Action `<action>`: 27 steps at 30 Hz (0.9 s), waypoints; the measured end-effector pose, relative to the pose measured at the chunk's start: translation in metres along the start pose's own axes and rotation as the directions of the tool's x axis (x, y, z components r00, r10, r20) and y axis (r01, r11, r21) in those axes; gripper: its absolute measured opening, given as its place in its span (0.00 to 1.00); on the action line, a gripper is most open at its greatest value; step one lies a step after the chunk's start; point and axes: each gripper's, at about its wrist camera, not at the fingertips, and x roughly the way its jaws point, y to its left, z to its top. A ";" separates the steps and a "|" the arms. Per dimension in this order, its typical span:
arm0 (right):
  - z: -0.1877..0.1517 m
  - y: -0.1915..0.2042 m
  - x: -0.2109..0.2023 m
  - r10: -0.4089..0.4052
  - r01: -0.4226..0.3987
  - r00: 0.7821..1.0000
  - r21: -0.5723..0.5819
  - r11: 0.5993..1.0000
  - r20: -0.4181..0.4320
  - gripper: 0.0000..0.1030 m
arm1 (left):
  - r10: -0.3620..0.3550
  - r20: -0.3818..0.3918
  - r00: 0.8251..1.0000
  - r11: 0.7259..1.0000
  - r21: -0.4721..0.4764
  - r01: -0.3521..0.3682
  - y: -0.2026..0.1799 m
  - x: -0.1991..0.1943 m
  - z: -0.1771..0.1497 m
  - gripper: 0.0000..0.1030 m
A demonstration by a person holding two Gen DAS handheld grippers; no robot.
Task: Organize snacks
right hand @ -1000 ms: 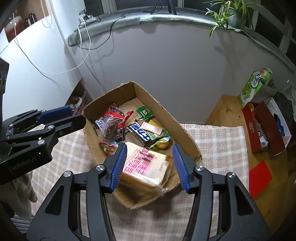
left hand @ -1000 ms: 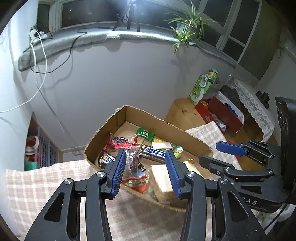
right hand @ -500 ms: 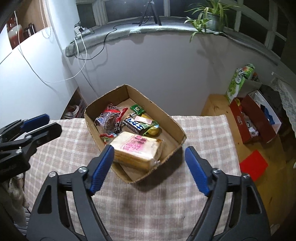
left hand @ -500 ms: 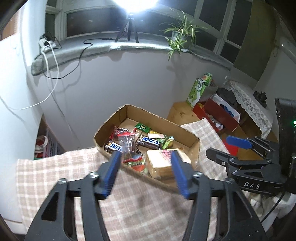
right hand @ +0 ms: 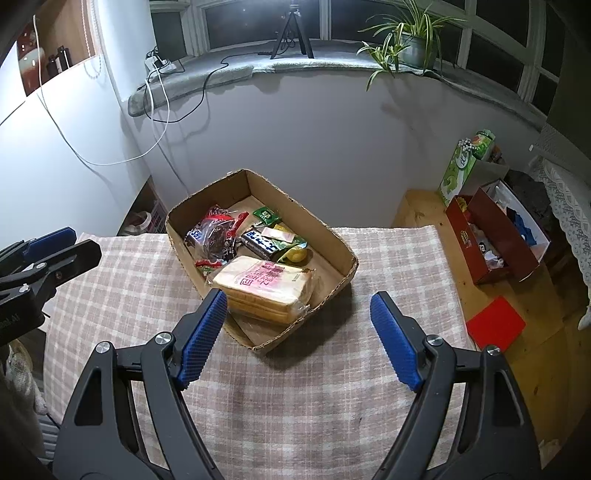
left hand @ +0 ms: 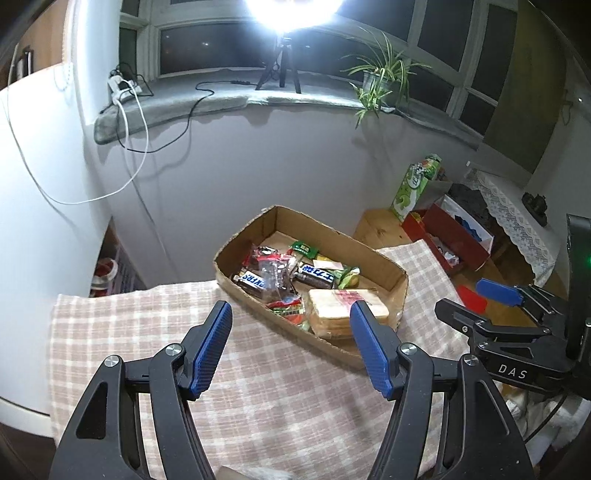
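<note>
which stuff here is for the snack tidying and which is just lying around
For the job: cardboard box, bread pack, chocolate bars, dark snack bag, green packet.

Lying about: red box, green carton, plant, tripod, cables.

"DAS" stands in white on the black body of the right tongs (left hand: 496, 291), at four o'clock in the left wrist view; other print is illegible.

Bread bag (left hand: 343, 308) partly behind tong, snack labels unreadable
</note>
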 end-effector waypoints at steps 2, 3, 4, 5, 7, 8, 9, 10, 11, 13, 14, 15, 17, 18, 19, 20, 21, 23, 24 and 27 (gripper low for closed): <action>0.000 0.000 0.000 0.000 0.000 1.000 0.002 1.000 -0.001 0.80 | -0.001 0.000 1.000 1.000 -0.001 0.001 -0.001 -0.001 0.000 0.64; 0.000 0.000 0.000 0.001 -0.001 1.000 0.003 1.000 0.000 0.80 | 0.002 0.002 1.000 1.000 -0.001 -0.002 0.000 -0.001 0.000 0.64; 0.000 0.000 -0.001 0.003 -0.003 1.000 0.004 1.000 0.002 0.80 | 0.003 0.003 1.000 1.000 0.001 -0.003 -0.001 -0.002 0.001 0.64; 0.000 0.000 -0.001 0.002 -0.002 1.000 0.002 1.000 0.002 0.80 | 0.004 0.003 1.000 1.000 0.002 -0.004 -0.002 -0.003 0.000 0.64; 0.000 0.000 -0.002 0.001 -0.001 1.000 0.000 1.000 0.003 0.80 | 0.006 0.004 1.000 1.000 0.006 -0.006 -0.004 -0.003 0.001 0.64; 0.000 0.000 -0.002 0.002 -0.002 1.000 0.001 1.000 0.002 0.80 | 0.007 0.004 1.000 1.000 0.008 -0.007 -0.006 -0.004 0.000 0.64; 0.000 0.000 -0.001 0.002 -0.002 1.000 0.002 1.000 0.001 0.80 | 0.007 0.004 1.000 1.000 0.009 -0.007 -0.007 -0.005 0.000 0.64; 0.000 0.000 -0.002 0.001 -0.001 1.000 0.002 1.000 0.002 0.80 | 0.006 0.004 1.000 1.000 0.009 -0.006 -0.007 -0.005 0.000 0.64; -0.001 0.000 -0.001 0.001 -0.001 1.000 0.003 1.000 0.001 0.80 | 0.005 0.004 1.000 1.000 0.009 -0.005 -0.007 -0.005 0.000 0.64; 0.000 0.000 -0.002 0.001 -0.001 1.000 0.003 1.000 0.000 0.80 | 0.003 0.001 1.000 1.000 0.011 -0.003 -0.008 -0.005 0.000 0.64; -0.001 0.000 -0.001 0.001 -0.001 1.000 0.003 1.000 0.001 0.80 | 0.003 0.000 1.000 1.000 0.012 -0.003 -0.009 -0.005 0.001 0.64; -0.001 0.000 -0.002 -0.001 0.001 1.000 0.002 1.000 0.000 0.80 | 0.002 -0.001 1.000 1.000 0.014 -0.002 -0.009 -0.005 0.001 0.64; 0.000 0.000 -0.003 0.000 0.000 1.000 0.000 1.000 0.000 0.80 | 0.003 -0.003 1.000 1.000 0.013 -0.003 -0.009 -0.005 0.001 0.64; 0.000 0.000 -0.002 0.001 -0.001 1.000 0.000 1.000 0.000 0.80 | 0.001 -0.003 1.000 1.000 0.013 -0.001 -0.009 -0.005 0.001 0.64; 0.000 0.001 -0.002 0.000 0.000 1.000 0.000 1.000 0.000 0.80 | -0.001 -0.003 1.000 1.000 0.014 0.001 -0.009 -0.005 0.001 0.64; -0.001 0.001 -0.002 0.000 0.000 1.000 0.001 1.000 0.000 0.80 | -0.001 -0.003 1.000 1.000 0.016 0.001 -0.010 -0.005 0.001 0.64; -0.001 0.000 -0.002 0.001 -0.001 1.000 0.000 1.000 0.000 0.80 | 0.000 -0.002 1.000 1.000 0.018 0.000 -0.010 -0.005 0.001 0.64; -0.001 0.001 -0.003 0.001 -0.001 1.000 0.000 1.000 -0.001 0.80 | -0.001 -0.002 1.000 1.000 0.019 0.001 -0.011 -0.005 0.000 0.64; -0.001 0.001 -0.003 0.000 0.000 1.000 -0.001 1.000 -0.001 0.80 | -0.001 -0.003 1.000 1.000 0.019 0.001 -0.011 -0.005 0.000 0.64; -0.002 0.001 -0.003 0.000 0.000 1.000 -0.002 1.000 -0.002 0.80 | -0.001 -0.004 1.000 1.000 0.019 0.001 -0.011 -0.005 -0.001 0.64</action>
